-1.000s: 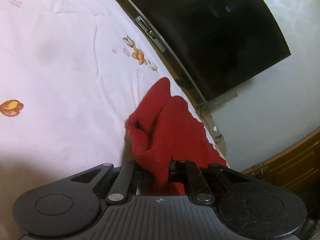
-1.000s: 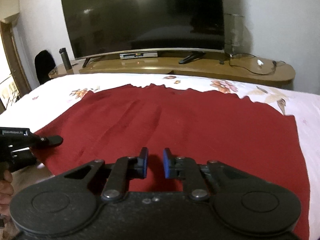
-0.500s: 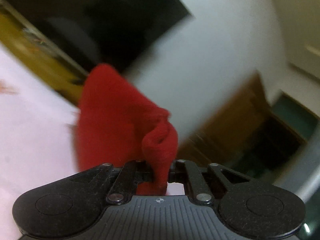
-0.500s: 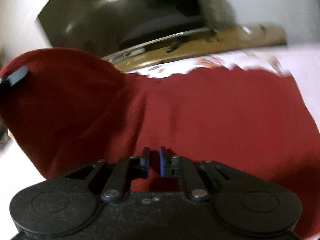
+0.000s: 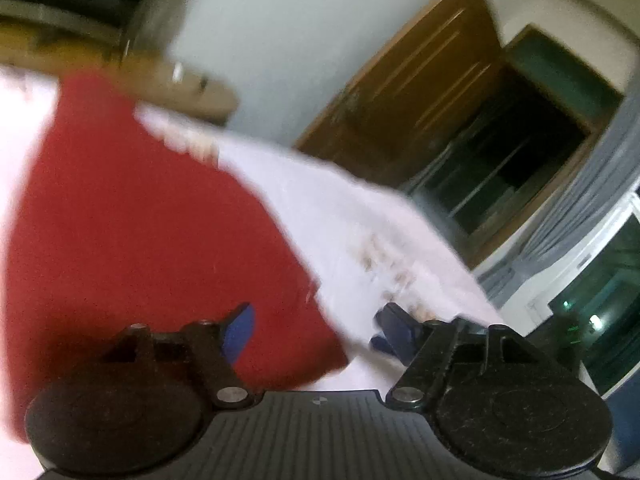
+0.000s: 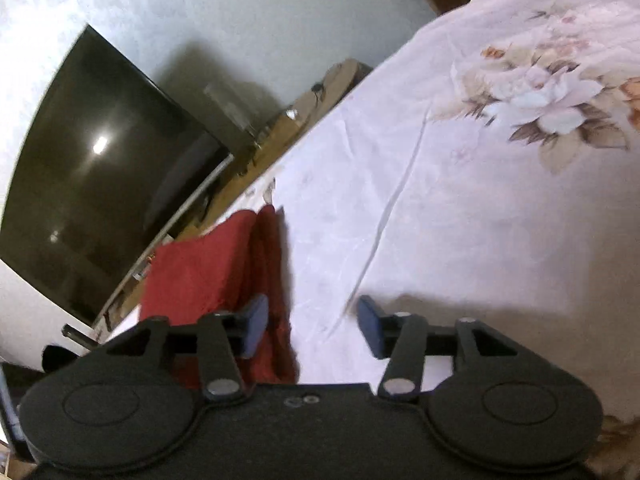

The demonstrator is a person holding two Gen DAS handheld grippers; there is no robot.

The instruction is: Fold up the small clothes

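**Both grippers let go of the red cloth**

The red cloth [image 5: 152, 232] lies on the white floral bedspread [image 5: 360, 224], filling the left half of the blurred left wrist view, its right edge running diagonally down toward the near side. In the right wrist view the same cloth [image 6: 208, 268] shows as a doubled, narrower shape with a fold line down it, on the left of the bedspread [image 6: 440, 208], near the bed's far edge.

The left gripper [image 5: 316, 328] is released and its jaws are opening: half a second ago they pinched a bunched red fold, now the blue pads stand apart with the cloth's corner below them, not pressed. The right gripper [image 6: 312, 328] is also released and opening; 1 second ago its pads were nearly together over the spread-out cloth, now the cloth sits behind its left pad only.

Beyond the bed, the dark television [image 6: 100, 184] stands tilted in view on a wooden stand [image 6: 304, 112]; a wooden door [image 5: 420, 80] shows far right of the left view.
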